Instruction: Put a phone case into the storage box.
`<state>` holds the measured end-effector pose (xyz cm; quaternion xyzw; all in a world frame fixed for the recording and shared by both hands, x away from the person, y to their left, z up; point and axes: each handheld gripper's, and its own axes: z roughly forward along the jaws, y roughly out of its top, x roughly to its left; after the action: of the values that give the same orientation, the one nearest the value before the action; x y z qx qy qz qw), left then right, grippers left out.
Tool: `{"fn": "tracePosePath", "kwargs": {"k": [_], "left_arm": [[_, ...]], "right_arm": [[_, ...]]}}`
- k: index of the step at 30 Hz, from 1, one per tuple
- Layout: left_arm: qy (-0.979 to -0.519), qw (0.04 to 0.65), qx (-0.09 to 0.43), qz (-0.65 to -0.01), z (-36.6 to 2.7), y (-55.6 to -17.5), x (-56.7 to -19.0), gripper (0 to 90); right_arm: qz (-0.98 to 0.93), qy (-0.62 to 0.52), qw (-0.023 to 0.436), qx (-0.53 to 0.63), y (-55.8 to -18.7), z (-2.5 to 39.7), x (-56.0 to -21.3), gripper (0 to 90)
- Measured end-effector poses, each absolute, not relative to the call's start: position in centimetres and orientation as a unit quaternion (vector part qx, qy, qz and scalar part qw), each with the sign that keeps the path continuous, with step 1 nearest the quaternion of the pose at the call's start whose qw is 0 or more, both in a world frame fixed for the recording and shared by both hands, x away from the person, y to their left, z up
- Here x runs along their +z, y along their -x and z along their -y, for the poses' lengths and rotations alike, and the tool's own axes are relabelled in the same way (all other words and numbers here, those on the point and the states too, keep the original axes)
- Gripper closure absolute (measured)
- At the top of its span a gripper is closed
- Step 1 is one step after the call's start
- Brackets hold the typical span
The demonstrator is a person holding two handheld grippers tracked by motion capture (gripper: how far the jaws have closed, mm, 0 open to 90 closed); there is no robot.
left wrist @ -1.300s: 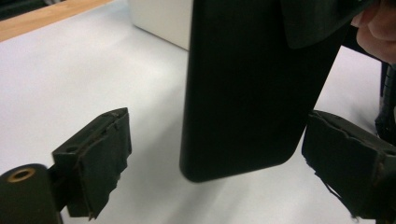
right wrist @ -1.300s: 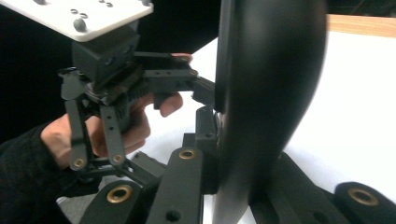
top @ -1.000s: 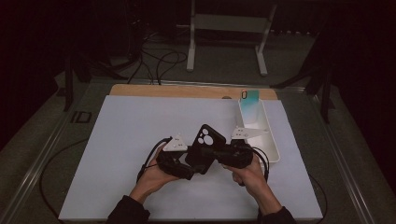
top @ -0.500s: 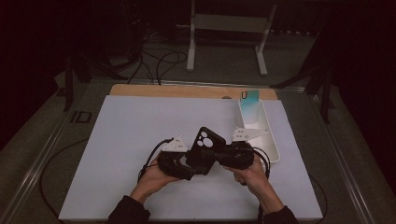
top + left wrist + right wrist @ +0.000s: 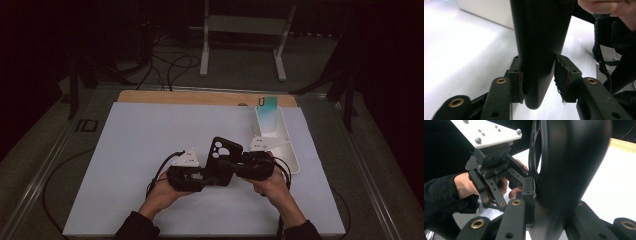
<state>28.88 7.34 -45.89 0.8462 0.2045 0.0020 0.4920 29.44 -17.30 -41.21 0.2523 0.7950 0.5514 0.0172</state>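
We held the black phone case [image 5: 220,161] between both tools, lifted just above the white bench [image 5: 125,150] near its front edge. The left hand-held gripper [image 5: 197,175] was clamped on one end of the case, and the right hand-held gripper [image 5: 235,166] gripped its other edge. We judged steady, equal pressure best, keeping the case level while carrying it toward the white tray [image 5: 290,159].

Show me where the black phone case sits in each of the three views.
High view: black phone case just below the middle, between the two tools.
Left gripper view: centre, standing between the left tool pads.
Right gripper view: centre-right, large and blurred, in the right tool.
Shared landmark: the white mat.
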Motion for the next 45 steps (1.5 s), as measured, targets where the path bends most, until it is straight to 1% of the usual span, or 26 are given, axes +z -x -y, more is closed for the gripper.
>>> {"fn": "tracePosePath", "kwargs": {"k": [2,6,7,8,9,10,11,13,14,15,16,18,19,20,21,22,23,24,25,26,27,30,40,45], "left_arm": [[-0.846,0.493,0.001,-0.204,-7.36,-28.87,-45.89,64.8],[-0.840,0.502,-0.006,-0.205,-7.38,-28.74,-45.94,72.6],[-0.840,0.502,-0.006,-0.205,-7.38,-28.74,-45.94,73.9],[-0.839,0.504,-0.010,-0.205,-7.41,-28.76,-45.96,75.1],[-0.839,0.504,-0.010,-0.205,-7.41,-28.76,-45.96,76.3],[-0.839,0.505,-0.010,-0.204,-7.41,-28.76,-45.96,77.7],[-0.839,0.505,-0.010,-0.204,-7.41,-28.76,-45.96,78.6],[-0.838,0.505,-0.007,-0.206,-7.35,-28.73,-45.98,79.2],[-0.838,0.505,-0.001,-0.206,-7.29,-28.64,-45.98,79.7],[-0.838,0.505,-0.001,-0.206,-7.29,-28.64,-45.98,79.8],[-0.838,0.505,0.002,-0.206,-7.23,-28.57,-45.97,79.8],[-0.837,0.506,0.013,-0.207,-7.15,-28.43,-45.93,80.2],[-0.837,0.506,0.013,-0.207,-7.15,-28.43,-45.93,80.3],[-0.838,0.505,0.019,-0.206,-7.03,-28.32,-45.88,80.3],[-0.838,0.505,0.019,-0.206,-7.03,-28.32,-45.88,80.3],[-0.839,0.504,0.023,-0.206,-6.98,-28.27,-45.89,80.4],[-0.839,0.504,0.023,-0.206,-6.98,-28.27,-45.89,80.5],[-0.838,0.504,0.024,-0.208,-7.03,-28.29,-45.88,80.5],[-0.838,0.503,0.028,-0.210,-7.10,-28.32,-45.86,80.5],[-0.836,0.504,0.031,-0.216,-7.23,-28.38,-45.80,80.7],[-0.835,0.504,0.034,-0.219,-7.34,-28.43,-45.76,80.7],[-0.832,0.503,0.047,-0.231,-7.71,-28.53,-45.60,80.7],[-0.831,0.492,0.059,-0.252,-7.78,-28.69,-45.81,80.7],[-0.832,0.487,0.061,-0.257,-7.75,-28.75,-45.93,80.7]], "right_arm": [[-0.795,-0.251,0.019,0.552,-29.50,17.34,-41.24,74.1],[-0.793,-0.258,0.023,0.551,-29.62,17.44,-41.22,65.9],[-0.793,-0.258,0.023,0.551,-29.62,17.44,-41.22,65.9],[-0.793,-0.260,0.024,0.550,-29.60,17.39,-41.21,62.8],[-0.793,-0.260,0.024,0.550,-29.60,17.39,-41.21,62.8],[-0.794,-0.258,0.028,0.549,-29.63,17.32,-41.24,58.0],[-0.794,-0.258,0.028,0.549,-29.63,17.32,-41.24,58.0],[-0.793,-0.260,0.026,0.550,-29.69,17.19,-41.30,53.7],[-0.792,-0.262,0.024,0.551,-29.74,17.11,-41.35,50.0],[-0.792,-0.262,0.024,0.551,-29.74,17.11,-41.35,50.0],[-0.791,-0.263,0.023,0.551,-29.75,17.06,-41.35,48.2],[-0.790,-0.266,0.022,0.552,-29.76,16.92,-41.34,41.7],[-0.790,-0.266,0.022,0.552,-29.76,16.92,-41.34,41.7],[-0.790,-0.273,0.025,0.549,-29.69,16.74,-41.33,35.2],[-0.790,-0.273,0.025,0.549,-29.69,16.74,-41.33,35.2],[-0.792,-0.278,0.039,0.542,-29.59,16.56,-41.34,27.8],[-0.792,-0.278,0.039,0.542,-29.59,16.56,-41.34,27.8],[-0.794,-0.284,0.046,0.536,-29.61,16.52,-41.37,24.3],[-0.794,-0.284,0.046,0.536,-29.61,16.52,-41.37,24.3],[-0.793,-0.294,0.051,0.532,-29.70,16.60,-41.46,18.9],[-0.793,-0.294,0.051,0.532,-29.70,16.60,-41.46,18.9],[-0.790,-0.307,0.057,0.527,-29.74,16.79,-41.50,14.4],[-0.780,-0.338,0.072,0.523,-29.77,17.02,-41.21,12.7],[-0.776,-0.349,0.074,0.520,-29.89,17.02,-40.95,9.7]]}}
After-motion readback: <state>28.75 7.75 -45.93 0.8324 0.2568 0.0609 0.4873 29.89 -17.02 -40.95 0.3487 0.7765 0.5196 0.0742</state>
